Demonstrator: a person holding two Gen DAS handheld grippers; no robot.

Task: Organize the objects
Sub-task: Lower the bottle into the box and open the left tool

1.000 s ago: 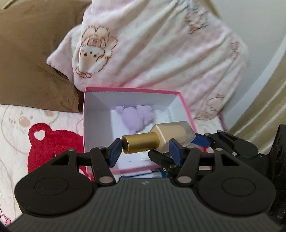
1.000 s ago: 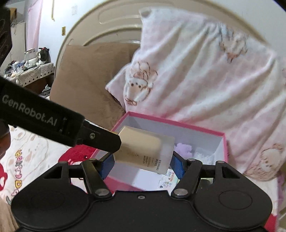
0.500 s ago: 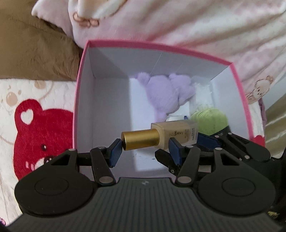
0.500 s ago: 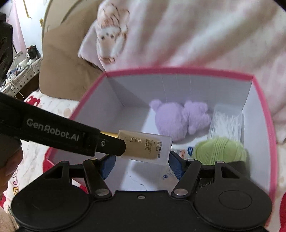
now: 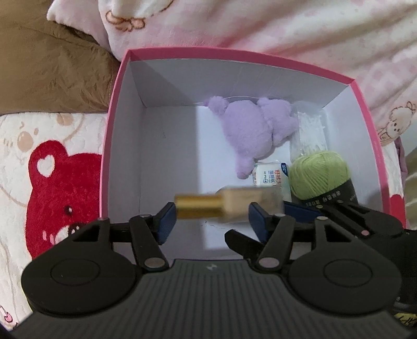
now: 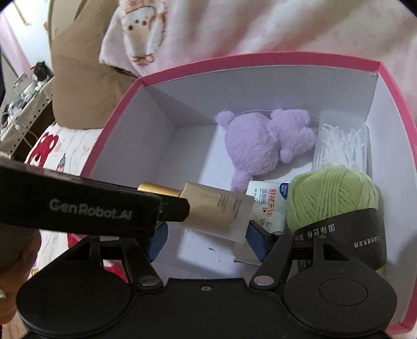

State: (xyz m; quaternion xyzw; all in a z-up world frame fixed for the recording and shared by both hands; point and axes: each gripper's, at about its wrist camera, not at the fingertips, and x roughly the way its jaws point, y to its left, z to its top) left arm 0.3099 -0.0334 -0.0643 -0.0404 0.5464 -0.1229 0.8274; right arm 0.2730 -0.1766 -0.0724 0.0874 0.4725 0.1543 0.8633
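A beige foundation bottle with a gold cap [image 5: 229, 204] [image 6: 219, 208] hangs low inside the pink box [image 5: 234, 56] [image 6: 260, 57], lying sideways and blurred in the left wrist view. My left gripper [image 5: 211, 219] is opening: its pads stand off the bottle, with the cap next to the left pad. Its black finger crosses the right wrist view and hides the cap's end. My right gripper [image 6: 206, 234] is shut on the bottle's body, and one of its blue fingers [image 5: 299, 210] shows just right of the bottle.
Along the box's right side lie a purple plush toy [image 5: 250, 127] [image 6: 260, 138], a clear case of cotton swabs [image 6: 341, 140], a tissue pack [image 5: 271, 177] and a green yarn ball [image 5: 319, 174]. The box's left half is bare white floor. A brown pillow [image 5: 52, 73] and a pink pillow [image 5: 260, 23] sit behind it.
Both grippers came down with the bottle from above the box into it and tipped further downward. The left gripper's jaws have spread away from the bottle.
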